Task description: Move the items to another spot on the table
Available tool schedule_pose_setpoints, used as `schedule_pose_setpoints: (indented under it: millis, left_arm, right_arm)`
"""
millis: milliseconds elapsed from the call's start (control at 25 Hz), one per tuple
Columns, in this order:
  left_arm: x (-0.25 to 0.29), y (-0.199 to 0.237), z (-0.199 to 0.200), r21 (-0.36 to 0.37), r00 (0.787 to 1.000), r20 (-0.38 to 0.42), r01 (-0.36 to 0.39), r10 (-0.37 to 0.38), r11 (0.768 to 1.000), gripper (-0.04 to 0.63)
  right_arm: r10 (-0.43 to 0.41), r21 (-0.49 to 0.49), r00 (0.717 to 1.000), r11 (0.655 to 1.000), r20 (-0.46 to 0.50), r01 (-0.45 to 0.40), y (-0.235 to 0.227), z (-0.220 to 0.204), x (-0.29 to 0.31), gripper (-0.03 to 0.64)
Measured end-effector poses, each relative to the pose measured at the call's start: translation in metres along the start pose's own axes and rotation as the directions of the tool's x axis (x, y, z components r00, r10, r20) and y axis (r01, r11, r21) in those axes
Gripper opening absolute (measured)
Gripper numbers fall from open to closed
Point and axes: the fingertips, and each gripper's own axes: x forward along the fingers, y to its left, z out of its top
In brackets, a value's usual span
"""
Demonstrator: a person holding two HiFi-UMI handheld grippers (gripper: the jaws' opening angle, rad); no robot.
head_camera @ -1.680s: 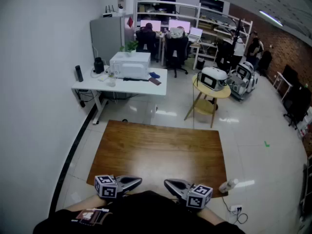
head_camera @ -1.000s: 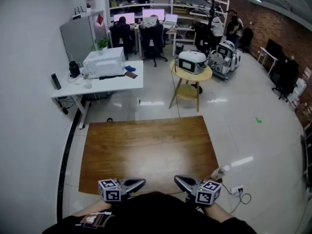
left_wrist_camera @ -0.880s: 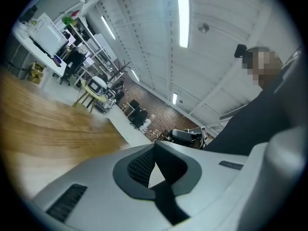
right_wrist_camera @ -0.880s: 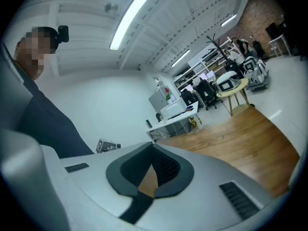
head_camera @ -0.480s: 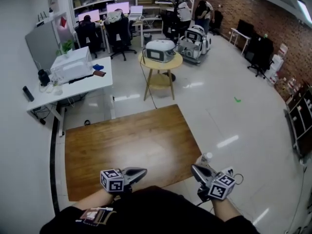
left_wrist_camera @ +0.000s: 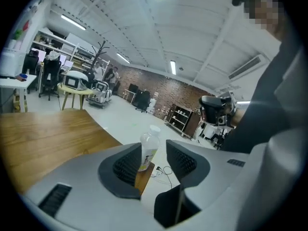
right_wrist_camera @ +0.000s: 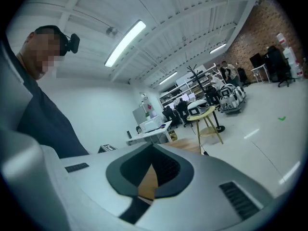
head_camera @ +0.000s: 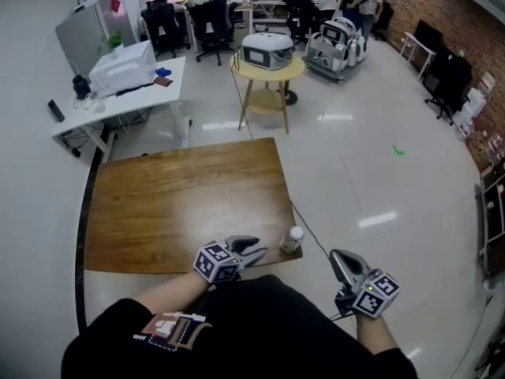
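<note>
The plastic bottle stands upright at the near right corner of the wooden tabletop. The left gripper, its jaws just opened partway and empty, points at it from nearby. The right gripper is closed, beyond the tabletop's right edge.

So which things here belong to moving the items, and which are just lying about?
Job: plastic bottle, standing at the near right corner of the wooden table.
Lying about: white desk, round yellow table, floor cable, office chairs.
</note>
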Motion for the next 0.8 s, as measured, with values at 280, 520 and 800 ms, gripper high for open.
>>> schedule_pose_setpoints:
  millis: [280, 520, 800]
  left_arm:
    - [0.082, -0.001, -0.056, -0.047, 0.972, -0.177, -0.165, 0.155, 0.985, 0.394]
    - [0.152, 0.014, -0.073, -0.032, 0.935, -0.215, -0.295, 0.281, 0.955, 0.497]
    - [0.192, 0.03, -0.063, -0.042, 0.924, -0.185, -0.349, 0.336, 0.936, 0.497]
  right_arm:
    - [-0.009, 0.041, 0.998, 0.999, -0.058, 0.011, -0.026, -0.018, -0.045, -0.009]
    - [-0.048, 0.077, 0.993, 0.995, -0.109, 0.057, -0.033, -0.035, -0.071, -0.009]
    - [-0.117, 0.089, 0.983, 0.987, -0.145, 0.131, -0.049, -0.043, -0.097, -0.009]
